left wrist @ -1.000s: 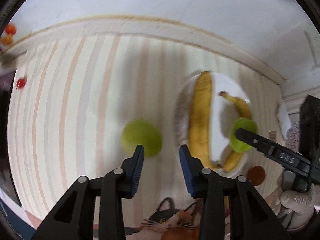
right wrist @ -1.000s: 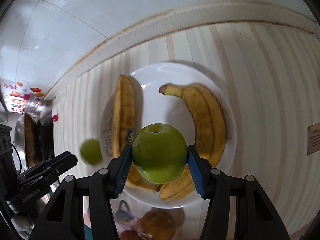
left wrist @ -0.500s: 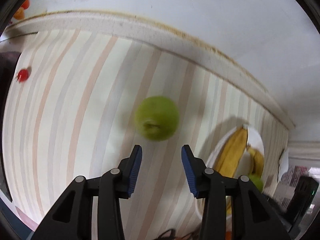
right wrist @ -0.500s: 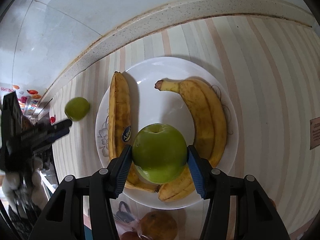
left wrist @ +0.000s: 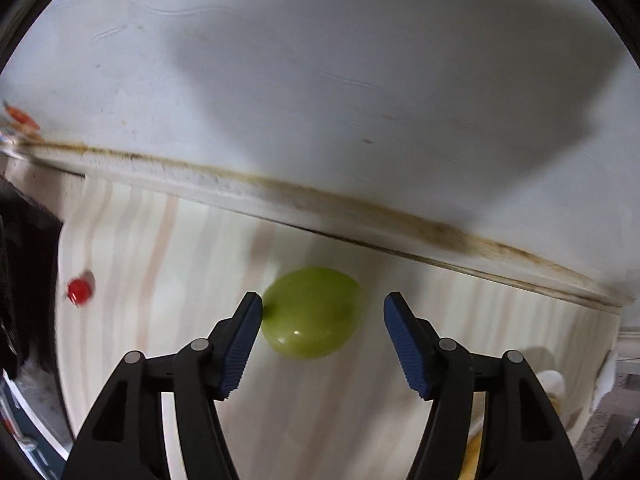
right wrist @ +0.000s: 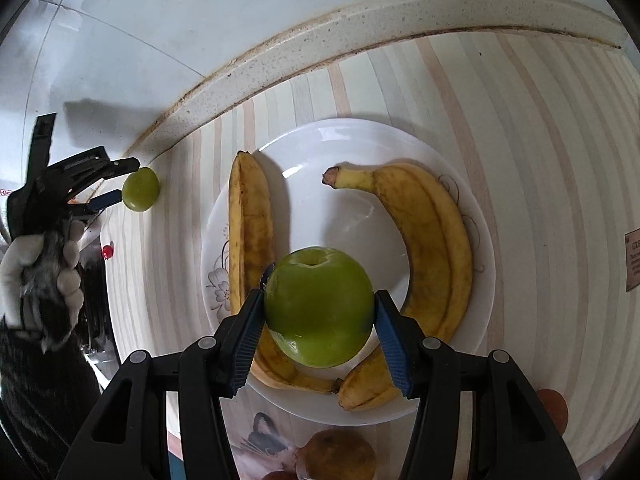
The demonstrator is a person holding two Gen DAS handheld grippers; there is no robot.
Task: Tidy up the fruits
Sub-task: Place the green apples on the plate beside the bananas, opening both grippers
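Right wrist view: my right gripper (right wrist: 319, 312) clamped a smooth, glossy green apple (right wrist: 319, 306) between its ribbed blue pads above the white glazed plate (right wrist: 436, 152), unchanged from a second earlier, with curved, brown-speckled bananas (right wrist: 432, 240) on the plate. My left gripper (left wrist: 322, 342) had just been opening, and the blurred second green apple (left wrist: 312, 312) on the striped tabletop (left wrist: 160, 264) lay between its parted pads, no longer beyond its tips.
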